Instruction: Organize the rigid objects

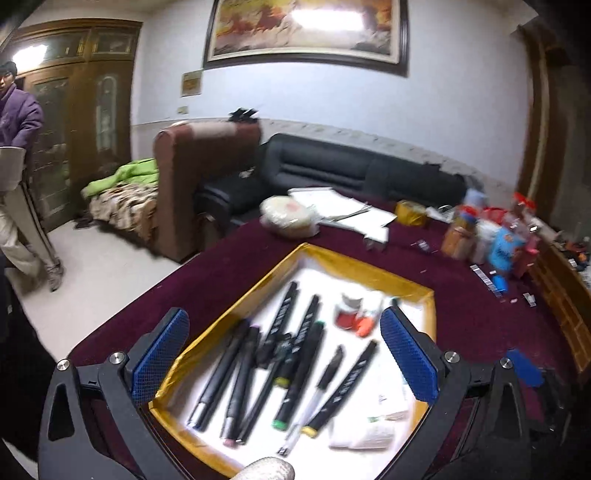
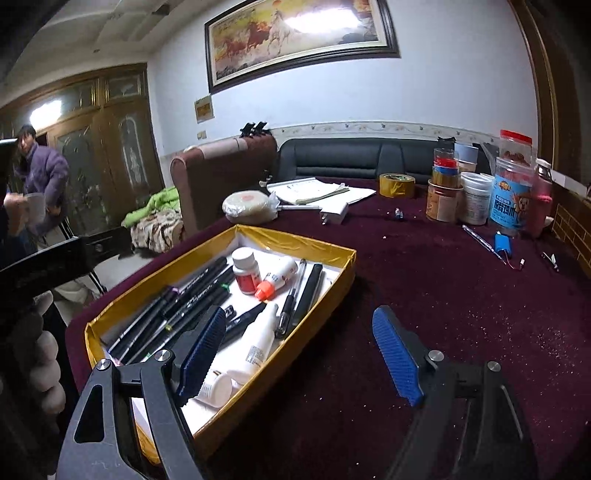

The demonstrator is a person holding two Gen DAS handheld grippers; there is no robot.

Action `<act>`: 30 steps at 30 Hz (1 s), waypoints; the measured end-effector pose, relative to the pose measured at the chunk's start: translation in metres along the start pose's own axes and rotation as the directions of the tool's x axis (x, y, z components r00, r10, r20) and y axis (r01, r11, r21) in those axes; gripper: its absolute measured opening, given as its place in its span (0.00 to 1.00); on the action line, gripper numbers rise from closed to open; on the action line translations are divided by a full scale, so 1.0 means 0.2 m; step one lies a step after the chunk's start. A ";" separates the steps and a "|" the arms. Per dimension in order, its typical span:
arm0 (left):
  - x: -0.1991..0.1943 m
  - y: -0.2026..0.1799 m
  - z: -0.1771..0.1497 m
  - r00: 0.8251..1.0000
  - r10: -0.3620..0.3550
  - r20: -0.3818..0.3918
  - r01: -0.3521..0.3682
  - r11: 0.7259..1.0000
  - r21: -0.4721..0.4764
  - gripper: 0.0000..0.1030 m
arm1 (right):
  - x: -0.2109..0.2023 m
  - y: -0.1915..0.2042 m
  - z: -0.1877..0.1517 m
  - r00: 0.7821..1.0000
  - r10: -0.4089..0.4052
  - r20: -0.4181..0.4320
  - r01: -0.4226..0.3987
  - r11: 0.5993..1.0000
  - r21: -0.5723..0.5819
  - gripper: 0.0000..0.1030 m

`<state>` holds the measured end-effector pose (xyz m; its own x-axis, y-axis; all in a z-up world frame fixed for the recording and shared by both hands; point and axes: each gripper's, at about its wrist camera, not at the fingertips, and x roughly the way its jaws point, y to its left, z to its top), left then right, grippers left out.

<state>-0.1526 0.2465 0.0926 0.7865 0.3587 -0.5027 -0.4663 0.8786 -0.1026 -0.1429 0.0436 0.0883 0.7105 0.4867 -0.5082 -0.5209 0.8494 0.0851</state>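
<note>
Gold-rimmed box [image 2: 317, 248] on the maroon tabletop [image 2: 443, 314] held markers [image 1: 288, 314] and bottles; both hand-held grippers, left [image 1: 284, 354] and right [image 2: 306, 354], gaped empty, so the next pick likely needs the loose pen [image 2: 484, 240] squarely between the pads.

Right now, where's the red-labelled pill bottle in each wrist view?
Left wrist: red-labelled pill bottle, blurred, right of centre, far end of the gold box.
Right wrist: bottle left of centre, upright at the box's far end.
Shared landmark: horse painting on the wall.
</note>
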 end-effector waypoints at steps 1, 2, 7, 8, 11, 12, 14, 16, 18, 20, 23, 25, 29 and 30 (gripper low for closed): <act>0.01 0.00 -0.01 1.000 0.016 -0.003 -0.016 1.000 0.006 1.00 | 0.01 0.01 0.00 1.000 0.004 -0.008 -0.004 1.000 -0.003 0.75; 0.01 0.00 -0.02 0.999 0.041 -0.007 -0.041 0.999 0.018 1.00 | 0.02 0.02 -0.01 1.000 0.008 -0.015 -0.008 1.000 -0.004 0.75; 0.02 -0.01 -0.05 0.995 0.098 -0.010 -0.097 0.993 0.060 1.00 | 0.05 0.09 -0.02 0.999 0.015 -0.050 -0.016 1.000 -0.027 0.75; 0.02 -0.01 -0.05 0.995 0.095 -0.011 -0.094 0.994 0.063 1.00 | 0.05 0.11 -0.03 0.998 0.014 -0.053 -0.016 0.999 -0.034 0.75; 0.02 -0.01 -0.07 0.996 0.088 -0.019 -0.087 0.993 0.079 1.00 | 0.06 0.15 -0.04 0.998 0.012 -0.066 -0.016 0.998 -0.054 0.75; 0.02 -0.01 -0.07 0.996 0.093 -0.018 -0.091 0.992 0.089 1.00 | 0.06 0.17 -0.04 0.997 0.014 -0.071 -0.019 0.998 -0.061 0.75; 0.02 -0.01 -0.08 0.995 0.101 -0.017 -0.099 0.990 0.096 1.00 | 0.07 0.19 -0.04 0.997 0.014 -0.078 -0.020 0.997 -0.069 0.75; 0.02 0.00 -0.07 0.994 0.103 -0.020 -0.101 0.990 0.095 1.00 | 0.07 0.21 -0.05 0.996 0.015 -0.083 -0.021 0.997 -0.076 0.75; 0.02 0.01 -0.08 0.994 0.104 -0.024 -0.102 0.990 0.096 1.00 | 0.07 0.22 -0.05 0.996 0.016 -0.086 -0.023 0.996 -0.082 0.75; 0.03 0.01 -0.07 0.994 0.109 -0.025 -0.106 0.989 0.100 1.00 | 0.07 0.23 -0.05 0.996 0.016 -0.088 -0.024 0.996 -0.084 0.75; 0.03 0.02 -0.07 0.993 0.113 -0.029 -0.110 0.989 0.099 1.00 | 0.07 0.24 -0.05 0.996 0.016 -0.092 -0.023 0.996 -0.083 0.75; 0.04 0.03 -0.07 0.993 0.113 -0.035 -0.109 0.989 0.098 1.00 | 0.06 0.24 -0.05 0.996 0.015 -0.093 -0.022 0.996 -0.083 0.75; 0.05 0.03 -0.07 0.992 0.113 -0.048 -0.108 0.989 0.100 1.00 | 0.07 0.24 -0.05 0.995 0.010 -0.100 -0.018 0.996 -0.084 0.75; 0.05 0.03 -0.07 0.992 0.110 -0.056 -0.104 0.990 0.099 1.00 | 0.07 0.24 -0.05 0.995 0.010 -0.101 -0.018 0.996 -0.082 0.75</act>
<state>-0.1533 0.2500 0.0744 0.7063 0.4349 -0.5585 -0.5034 0.8633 0.0357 -0.1618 0.0891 0.0773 0.6538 0.4718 -0.5915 -0.5710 0.8206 0.0235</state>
